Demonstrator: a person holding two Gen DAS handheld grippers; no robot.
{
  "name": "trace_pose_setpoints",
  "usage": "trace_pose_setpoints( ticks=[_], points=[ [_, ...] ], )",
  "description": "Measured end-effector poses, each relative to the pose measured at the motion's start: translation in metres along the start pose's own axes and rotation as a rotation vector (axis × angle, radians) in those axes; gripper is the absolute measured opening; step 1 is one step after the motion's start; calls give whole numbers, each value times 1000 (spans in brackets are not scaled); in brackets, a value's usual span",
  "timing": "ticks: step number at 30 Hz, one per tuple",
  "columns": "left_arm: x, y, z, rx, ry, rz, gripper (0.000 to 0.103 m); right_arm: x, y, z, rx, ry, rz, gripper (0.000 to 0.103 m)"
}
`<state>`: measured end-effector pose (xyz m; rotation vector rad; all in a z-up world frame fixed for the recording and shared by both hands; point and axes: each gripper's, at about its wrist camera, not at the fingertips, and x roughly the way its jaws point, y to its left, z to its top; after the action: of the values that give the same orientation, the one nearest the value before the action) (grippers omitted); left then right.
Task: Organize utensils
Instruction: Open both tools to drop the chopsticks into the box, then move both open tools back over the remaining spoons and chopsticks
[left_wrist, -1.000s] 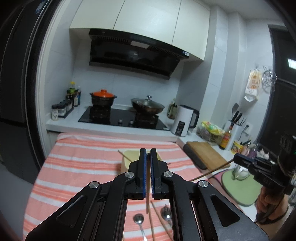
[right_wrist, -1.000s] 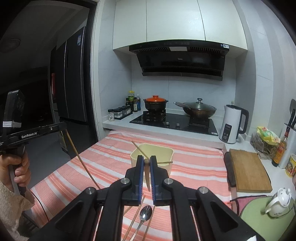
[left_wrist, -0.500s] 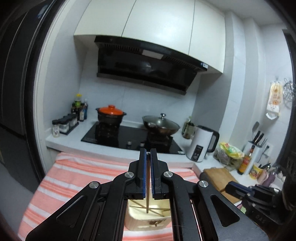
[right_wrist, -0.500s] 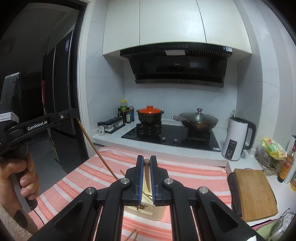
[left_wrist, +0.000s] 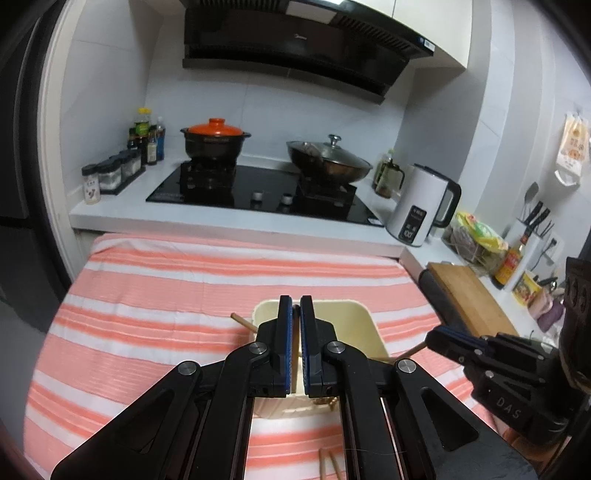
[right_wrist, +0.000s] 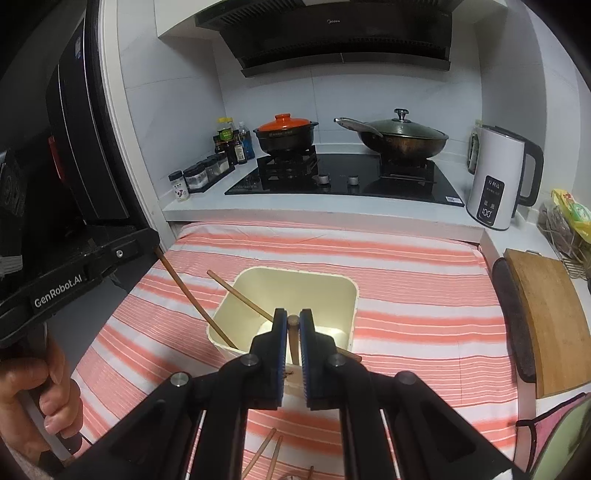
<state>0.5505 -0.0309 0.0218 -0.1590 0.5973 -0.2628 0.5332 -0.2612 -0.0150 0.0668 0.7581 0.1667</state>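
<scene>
- Claws, both ours: left claw (left_wrist: 295, 306) clamps a chopstick (right_wrist: 192, 295); right claw (right_wrist: 291, 321) clamps a wooden utensil handle (right_wrist: 293, 332).
- Both hang over the cream bin (right_wrist: 332, 291) on the striped surface (right_wrist: 424, 306).

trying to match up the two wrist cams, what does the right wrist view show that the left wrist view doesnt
Only the right wrist view shows the person's hand gripping the left gripper's handle, and the left gripper's chopstick slanting down into the cream container.

Only the left wrist view shows the knife block and the hanging bag on the right wall.

Both show the striped cloth, the container, the orange-lidded pot, the wok, the kettle and the cutting board.
</scene>
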Motion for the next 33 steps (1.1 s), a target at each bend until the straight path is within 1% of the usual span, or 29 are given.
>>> trace_pose_setpoints(
  ticks=[1, 2, 3, 4, 5, 6, 7, 8, 10, 12, 15, 18, 20, 22, 24, 26, 28, 30, 33],
  points=[
    [1, 0, -1, -1, 7, -3, 3, 2, 1, 2, -2, -2, 2, 8],
    [1, 0, -2, -2, 12, -3, 11, 4, 1, 4, 1, 0, 16, 10],
    [0, 0, -3, -5, 19, -6, 36, 5, 1, 6, 5, -4, 28, 10],
    [-2, 0, -3, -8, 22, -9, 53, 4, 3, 8, 5, -15, 30, 19],
    [-8, 0, -5, -6, 13, -11, 75, 1, 4, 9, 6, -32, 26, 28],
    [-16, 0, -7, 5, -4, -9, 79, -5, 5, 8, 7, -60, 29, 48],
    [-23, -1, -9, 24, -8, -6, 79, -14, 7, 7, 6, -91, 28, 54],
    [-30, -1, -12, 42, 7, -7, 80, -22, 9, 6, -1, -109, 22, 54],
    [-45, 2, -23, 64, 33, -9, 86, -40, 14, 0, -25, -137, 9, 54],
    [-61, 7, -41, 74, 62, -9, 92, -61, 18, -12, -60, -167, -16, 54],
    [-81, 17, -84, 80, 127, -20, 93, -87, 20, -42, -110, -178, -31, 54],
    [-97, 29, -140, 65, 195, -23, 93, -106, 14, -90, -154, -157, -66, 55],
    [-108, 36, -181, 48, 218, 10, 93, -113, 8, -133, -167, -129, -97, 55],
    [-121, 42, -216, 12, 220, 50, 93, -118, 1, -181, -172, -96, -140, 55],
    [-129, 46, -243, -35, 233, 71, 93, -123, -2, -229, -167, -68, -190, 55],
    [-135, 46, -260, -61, 236, 82, 93, -127, -7, -273, -143, -23, -231, 55],
    [-138, 46, -269, -68, 232, 75, 93, -132, -8, -306, -110, 5, -248, 55],
    [-135, 43, -274, -64, 234, 78, 93, -136, -10, -325, -90, 23, -240, 55],
    [-129, 41, -279, -63, 247, 81, 93, -134, -13, -334, -90, 52, -234, 55]
  ],
)
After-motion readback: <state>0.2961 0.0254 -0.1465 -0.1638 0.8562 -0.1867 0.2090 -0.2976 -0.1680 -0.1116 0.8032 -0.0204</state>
